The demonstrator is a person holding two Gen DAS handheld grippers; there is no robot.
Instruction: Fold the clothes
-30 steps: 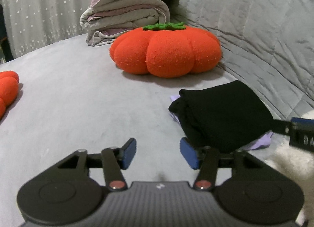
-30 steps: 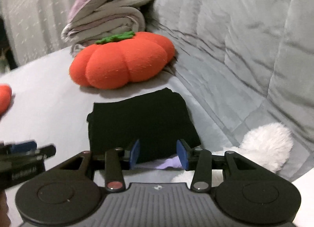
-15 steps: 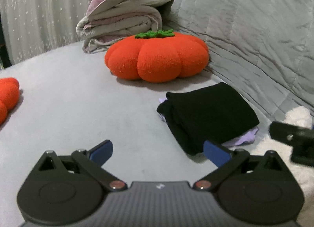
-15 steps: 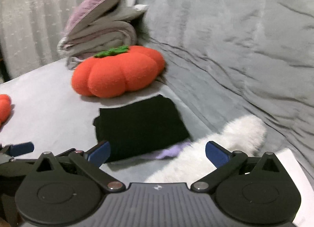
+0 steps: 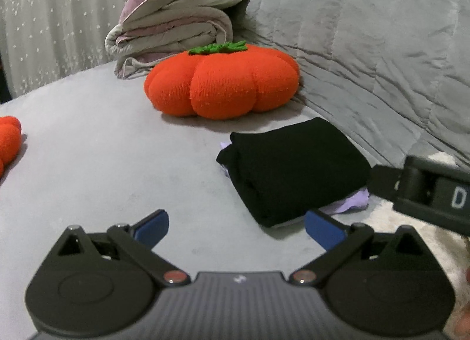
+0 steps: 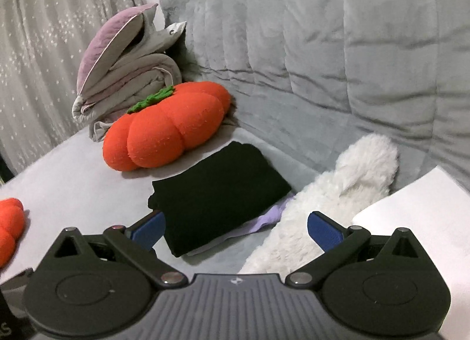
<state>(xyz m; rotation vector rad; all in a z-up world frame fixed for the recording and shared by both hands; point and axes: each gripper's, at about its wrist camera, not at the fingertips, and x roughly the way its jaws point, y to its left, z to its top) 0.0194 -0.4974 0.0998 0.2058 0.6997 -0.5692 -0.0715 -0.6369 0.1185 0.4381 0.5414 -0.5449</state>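
A: Where's the folded black garment [image 5: 293,169]?

B: Flat on grey bed cover [image 5: 102,163], stacked on a lilac garment [image 5: 352,203] w/ edges peeking out underneath. Orange pumpkin cushion [image 5: 223,83] just behind; folded quilt pile [image 5: 173,31] further back, by starry curtain [image 5: 53,16].

A: Left gripper [image 5: 236,227]?

B: Spread wide, holding nothing. Blue pads [image 5: 151,228] low in left wrist view, above bare cover. Black garment ahead & to right; its near corner just beyond right-hand pad, not between the two. Touching or not: can't tell.

A: Right gripper [image 6: 235,229]?

B: Also spread wide, nothing held. In right wrist view, near end of black garment [image 6: 217,190] sits beyond the gap, nearer left-hand pad [image 6: 148,228]. Lilac edge [image 6: 270,216] pokes out toward middle of gap. White fluffy item [image 6: 337,193] runs beside stack on right, ahead of right-hand pad.

A: Anything else?

B: Second orange cushion [image 6: 10,222] at far left edge. White sheet-like surface [image 6: 426,216] at far right, past fluffy item. Quilted grey backrest [image 6: 323,60] behind it all. Dark body of right gripper [image 5: 426,190] visible at right edge of left wrist view, near stack.
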